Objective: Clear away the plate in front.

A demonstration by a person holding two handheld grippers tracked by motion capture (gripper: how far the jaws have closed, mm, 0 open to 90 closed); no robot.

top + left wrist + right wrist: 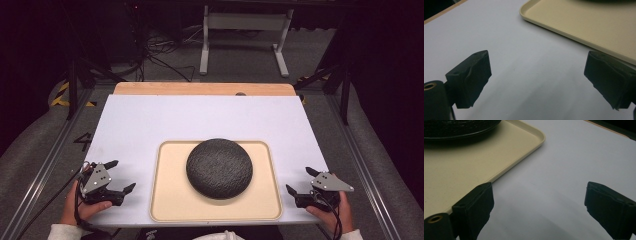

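Observation:
A dark grey, rough, dome-shaped round object (219, 167) lies on a beige tray (170, 200) at the near middle of the white table top. My left gripper (120, 176) rests left of the tray, open, with nothing between its jaws. My right gripper (301, 181) rests right of the tray, open as well and empty. In the left gripper view the tray's corner (529, 10) lies ahead to the right of my left gripper (539, 82). In the right gripper view the tray (474, 167) and the dome's edge (461, 127) lie to the left of my right gripper (539, 207).
The white board (200, 120) covers a wooden table whose far edge (200, 89) shows beyond it. Metal rails run along both sides. A white stand (245, 30) and cables lie on the floor beyond the table.

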